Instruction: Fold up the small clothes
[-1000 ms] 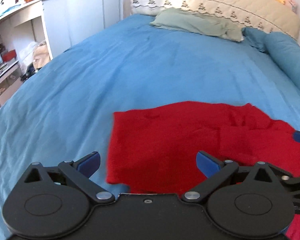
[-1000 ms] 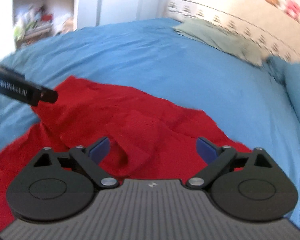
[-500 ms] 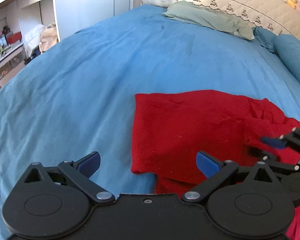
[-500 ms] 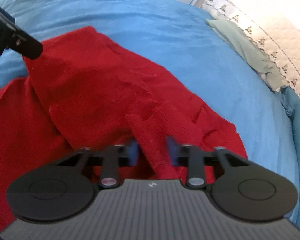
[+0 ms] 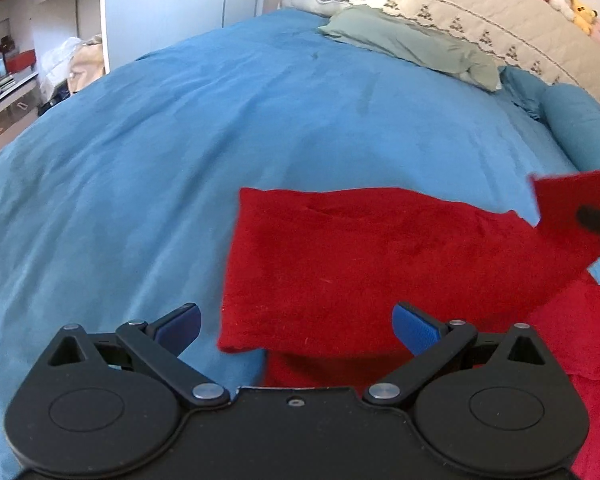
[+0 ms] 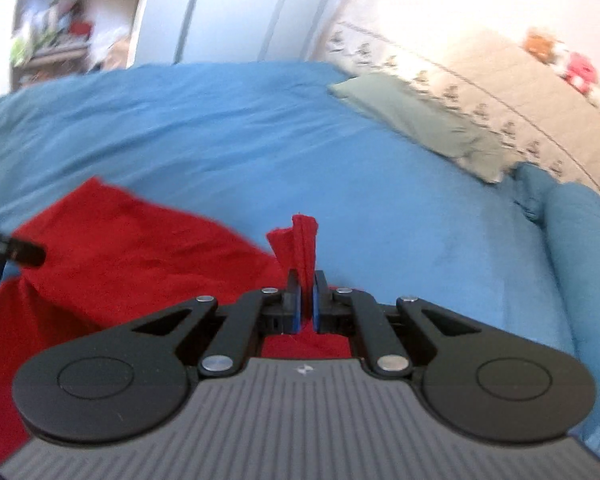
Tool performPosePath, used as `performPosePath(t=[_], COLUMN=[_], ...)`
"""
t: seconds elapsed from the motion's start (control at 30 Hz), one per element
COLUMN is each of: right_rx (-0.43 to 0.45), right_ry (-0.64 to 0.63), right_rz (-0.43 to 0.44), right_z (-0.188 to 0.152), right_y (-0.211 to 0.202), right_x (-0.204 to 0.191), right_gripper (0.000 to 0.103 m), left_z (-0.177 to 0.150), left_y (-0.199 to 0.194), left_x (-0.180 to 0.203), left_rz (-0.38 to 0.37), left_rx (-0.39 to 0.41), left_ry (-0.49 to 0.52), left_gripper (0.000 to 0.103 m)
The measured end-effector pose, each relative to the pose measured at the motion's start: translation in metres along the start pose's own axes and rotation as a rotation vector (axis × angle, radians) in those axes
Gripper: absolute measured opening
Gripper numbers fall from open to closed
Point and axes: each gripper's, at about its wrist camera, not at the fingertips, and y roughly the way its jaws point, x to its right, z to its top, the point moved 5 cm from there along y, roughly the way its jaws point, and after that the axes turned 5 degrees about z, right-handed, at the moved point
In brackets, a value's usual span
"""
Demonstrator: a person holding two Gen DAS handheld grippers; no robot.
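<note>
A red knitted garment [image 5: 364, 256] lies partly folded on the blue bedspread [image 5: 180, 160]. My left gripper [image 5: 296, 326] hovers open just above the garment's near left corner, nothing between its blue pads. My right gripper [image 6: 306, 300] is shut on a bunched strip of the red garment [image 6: 100, 252], which sticks up past the fingertips and is lifted off the bed. In the left wrist view that lifted flap [image 5: 568, 212] rises at the right edge, where the tip of the right gripper [image 5: 598, 220] shows.
A grey-green pillow [image 5: 412, 44] and a beige quilted headboard [image 5: 480, 12] lie at the far end of the bed. A blue bolster [image 5: 580, 124] runs along the right side. White shelves with clutter [image 5: 28, 60] stand left of the bed.
My right gripper closed on a fold of the red garment and lifted it up and to the right. The left gripper stayed open and almost still.
</note>
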Motion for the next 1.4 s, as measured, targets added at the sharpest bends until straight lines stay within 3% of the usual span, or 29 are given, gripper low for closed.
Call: performPosePath(t=[0.17, 0.33, 0.5, 0.67, 0.9, 0.97, 1.03, 1.13, 1.17, 1.23, 1.3, 1.4], right_rx=[0.006, -0.071, -0.132, -0.08, -0.159, -0.168, -0.177, -0.155, -0.132, -0.094, -0.08, -0.134], right_ry=[0.064, 0.153, 0.284, 0.351, 0.467, 0.506, 0.524, 0.486, 0.467, 0.431, 0.396, 0.445], right_rz=[-0.1, -0.208, -0.207, -0.22, -0.175, -0.174, -0.188, -0.22, -0.21, -0.161, -0.098, -0.034], right_z=[-0.017, -0.071, -0.114, -0.118, -0.163, -0.172, -0.177, -0.17, -0.166, -0.156, -0.151, -0.158], right_y=[-0.02, -0.027, -0.022, -0.032, -0.012, -0.015, -0.022, -0.037, -0.043, -0.043, -0.037, -0.016], right_x=[0.048, 0.087, 0.105, 0.114, 0.113, 0.114, 0.115, 0.11, 0.107, 0.103, 0.093, 0.089], right_gripper=[0.02, 0.02, 0.02, 0.02, 0.022, 0.032, 0.056, 0.078, 0.08, 0.099, 0.103, 0.103], left_z=[-0.005, -0.009, -0.011, -0.011, -0.004, 0.0, 0.004, 0.011, 0.013, 0.015, 0.015, 0.007], left_y=[0.004, 0.009, 0.014, 0.017, 0.025, 0.026, 0.027, 0.027, 0.028, 0.034, 0.045, 0.068], left_x=[0.02, 0.039, 0.051, 0.058, 0.079, 0.087, 0.093, 0.099, 0.1, 0.105, 0.106, 0.102], left_rz=[-0.027, -0.044, -0.052, -0.062, -0.097, -0.11, -0.116, -0.127, -0.131, -0.137, -0.129, -0.138], left_rx=[-0.016, -0.027, -0.032, -0.031, -0.028, -0.022, -0.01, 0.002, 0.004, 0.0, -0.022, -0.082], left_ry=[0.01, 0.055, 0.087, 0.094, 0.113, 0.124, 0.143, 0.166, 0.175, 0.199, 0.199, 0.175], left_gripper=[0.103, 0.103, 0.103, 0.103, 0.103, 0.103, 0.103, 0.103, 0.103, 0.103, 0.103, 0.103])
